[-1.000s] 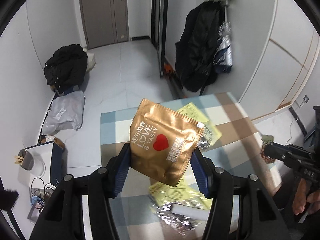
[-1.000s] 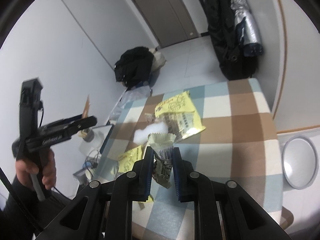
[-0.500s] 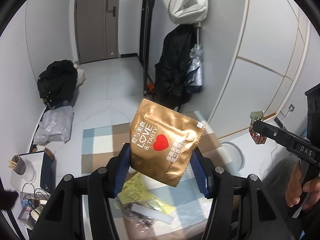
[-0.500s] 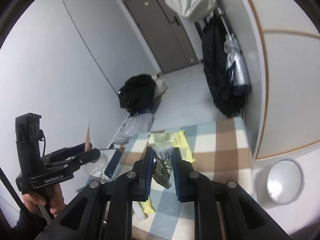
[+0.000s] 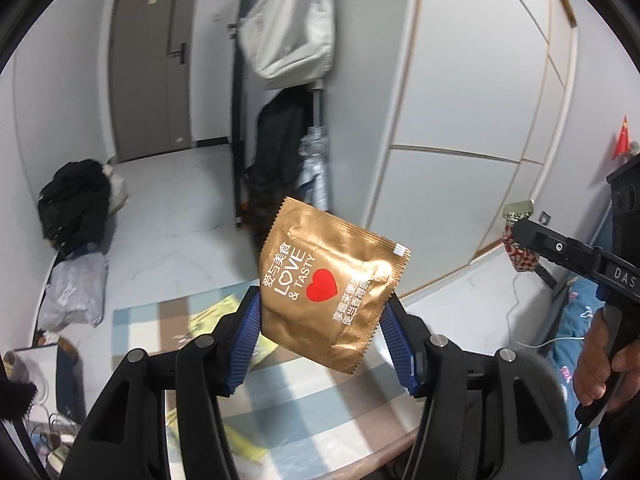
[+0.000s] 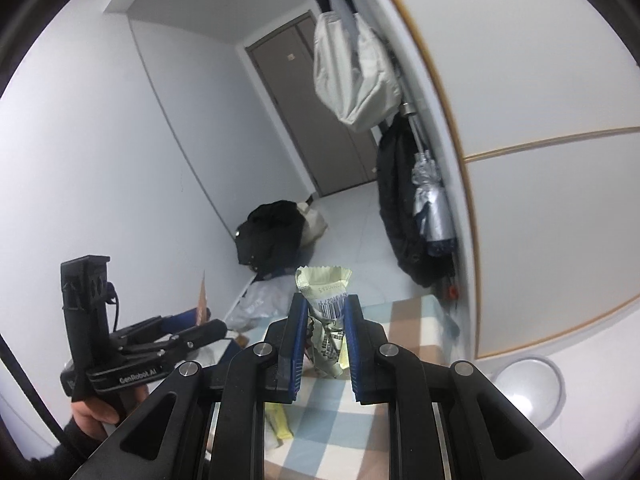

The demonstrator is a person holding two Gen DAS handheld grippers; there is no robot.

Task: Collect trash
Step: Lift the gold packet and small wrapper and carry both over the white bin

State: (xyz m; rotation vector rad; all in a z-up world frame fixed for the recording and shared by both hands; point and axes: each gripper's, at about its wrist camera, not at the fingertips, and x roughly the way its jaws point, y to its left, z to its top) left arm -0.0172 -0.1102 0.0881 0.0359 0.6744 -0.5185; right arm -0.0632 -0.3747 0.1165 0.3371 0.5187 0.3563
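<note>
Trash is half collected: my left gripper clamps the gold packet, my right gripper pinches a pale wrapper; yellow wrappers remain on the checked table.

A creased gold wrapper and a crumpled pale-green wrapper both stand upright, pinched aloft.

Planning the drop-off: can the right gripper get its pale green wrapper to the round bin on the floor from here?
Probably yes. The right gripper is shut on the pale green wrapper, lifted above the checked table. The round bin sits open on the floor, lower right of the table, with nothing visible between them.
</note>
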